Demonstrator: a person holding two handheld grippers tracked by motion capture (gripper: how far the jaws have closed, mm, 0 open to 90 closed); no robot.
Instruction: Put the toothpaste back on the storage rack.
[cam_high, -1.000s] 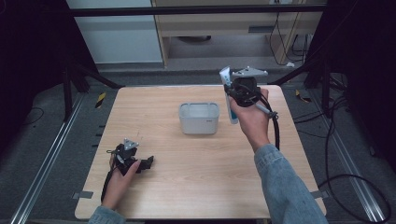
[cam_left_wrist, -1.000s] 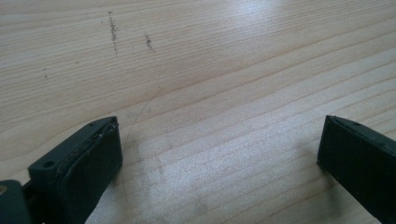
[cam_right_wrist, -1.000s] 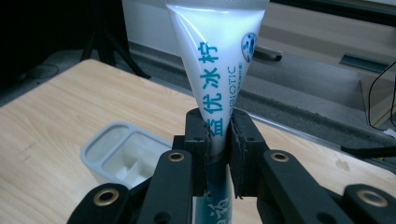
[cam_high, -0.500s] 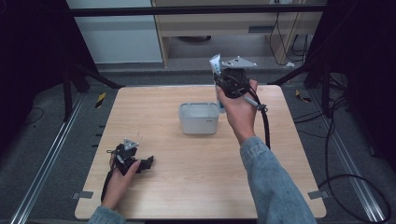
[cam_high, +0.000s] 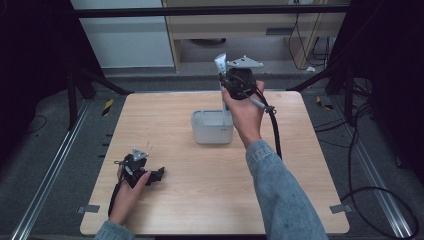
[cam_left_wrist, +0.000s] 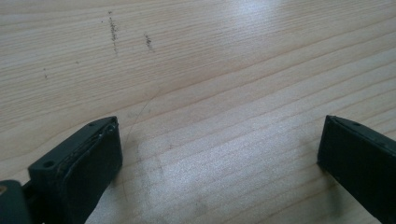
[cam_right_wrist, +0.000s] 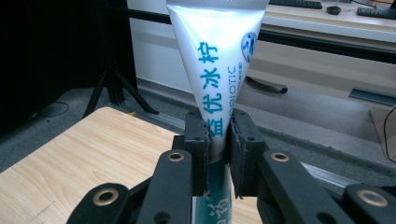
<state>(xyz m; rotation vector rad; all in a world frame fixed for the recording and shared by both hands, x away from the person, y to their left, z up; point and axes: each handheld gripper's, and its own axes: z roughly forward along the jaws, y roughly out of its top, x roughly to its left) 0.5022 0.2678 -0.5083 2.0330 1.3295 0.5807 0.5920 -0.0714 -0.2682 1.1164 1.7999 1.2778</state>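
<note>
My right gripper (cam_right_wrist: 218, 126) is shut on a white toothpaste tube (cam_right_wrist: 219, 56) with blue lettering. The tube stands upright with its flat crimped end on top. In the high view the right gripper (cam_high: 229, 82) holds the tube (cam_high: 220, 62) over the back right corner of a small grey-white box (cam_high: 212, 132); the tube's lower end hangs down toward the box's rim. My left gripper (cam_high: 155, 175) lies on the wooden table (cam_high: 165, 115) at the front left. Its jaws stand wide apart in the left gripper view (cam_left_wrist: 219, 140), with bare wood between them.
The box stands near the middle of the table. A black cable (cam_high: 274, 130) trails from the right gripper along the sleeve. Beyond the table's far edge are a dark frame bar (cam_high: 200, 11) and cabinets; cables lie on the floor at the right.
The right hand has carried the tube leftward and slightly up, from beside the box's right side to above its back right corner. The left hand has stayed put.
</note>
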